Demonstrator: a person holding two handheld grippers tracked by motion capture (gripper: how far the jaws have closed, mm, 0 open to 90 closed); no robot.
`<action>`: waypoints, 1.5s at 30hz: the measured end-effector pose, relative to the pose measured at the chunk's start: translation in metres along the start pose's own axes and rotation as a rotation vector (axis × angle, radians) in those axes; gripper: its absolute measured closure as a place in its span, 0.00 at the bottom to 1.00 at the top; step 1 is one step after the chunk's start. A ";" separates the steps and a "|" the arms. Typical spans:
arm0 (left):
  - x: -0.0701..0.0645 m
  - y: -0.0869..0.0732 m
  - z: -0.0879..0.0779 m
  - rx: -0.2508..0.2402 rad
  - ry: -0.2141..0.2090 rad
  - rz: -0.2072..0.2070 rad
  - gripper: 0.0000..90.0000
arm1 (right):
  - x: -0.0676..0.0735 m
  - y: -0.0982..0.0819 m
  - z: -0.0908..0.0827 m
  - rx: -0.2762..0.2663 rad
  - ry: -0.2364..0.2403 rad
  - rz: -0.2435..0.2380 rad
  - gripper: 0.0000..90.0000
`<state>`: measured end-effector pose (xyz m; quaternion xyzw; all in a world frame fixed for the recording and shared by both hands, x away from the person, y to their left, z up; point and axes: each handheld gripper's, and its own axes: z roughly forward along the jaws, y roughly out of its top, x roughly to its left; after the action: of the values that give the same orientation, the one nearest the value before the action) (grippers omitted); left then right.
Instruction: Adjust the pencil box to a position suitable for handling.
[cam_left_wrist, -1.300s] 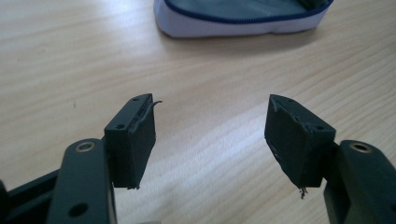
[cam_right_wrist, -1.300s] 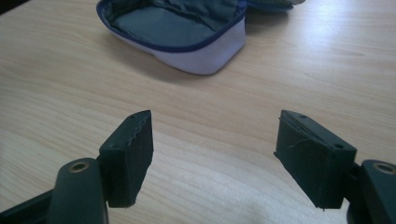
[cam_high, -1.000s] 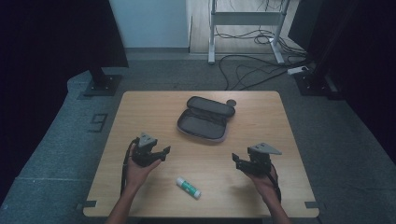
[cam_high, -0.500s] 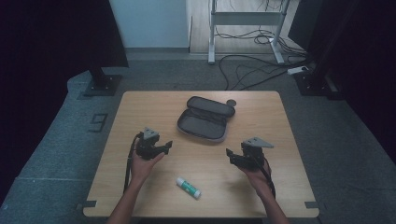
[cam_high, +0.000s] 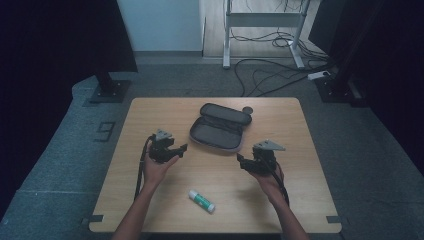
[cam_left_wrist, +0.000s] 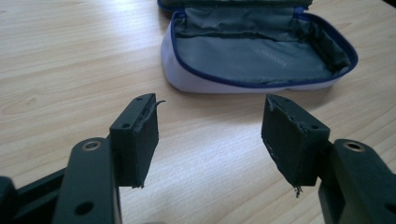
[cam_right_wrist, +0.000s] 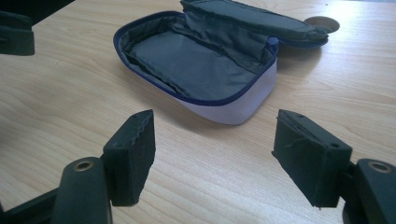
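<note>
Work has barely begun: pouch (cam_high: 220, 126) lies unzipped mid-tabletop (cam_high: 150, 200), glue stick (cam_high: 202, 200) untouched near the front edge, left tool (cam_high: 176, 151) and right tool (cam_high: 243, 161) both open, empty, flanking the pouch.

Left gripper (cam_high: 181, 148) and right gripper (cam_high: 241, 161): both hand-held above the bench, fingers (cam_left_wrist: 140, 135) spread apart, nothing between them.

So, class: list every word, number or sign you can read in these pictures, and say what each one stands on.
"9": a large figure on the grey floor mat left of the table.
Small pale print on the lining of the open case: too blurred to read.
Label on the glue stick: too small to read.
</note>
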<state>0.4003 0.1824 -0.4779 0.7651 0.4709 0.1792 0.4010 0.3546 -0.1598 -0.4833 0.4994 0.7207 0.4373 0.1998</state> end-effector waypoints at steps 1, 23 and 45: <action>-0.001 0.004 0.002 0.003 0.003 0.008 0.41 | 0.000 0.001 0.004 0.005 0.011 0.010 0.33; -0.003 0.033 0.025 0.007 0.000 0.007 0.41 | 0.007 0.017 0.040 0.033 -0.017 -0.008 0.35; 0.000 0.044 0.054 0.032 0.016 0.014 0.41 | -0.009 0.014 0.059 0.061 -0.023 0.033 0.37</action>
<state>0.4611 0.1482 -0.4769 0.7732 0.4717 0.1806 0.3834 0.4088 -0.1406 -0.5047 0.5220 0.7232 0.4124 0.1855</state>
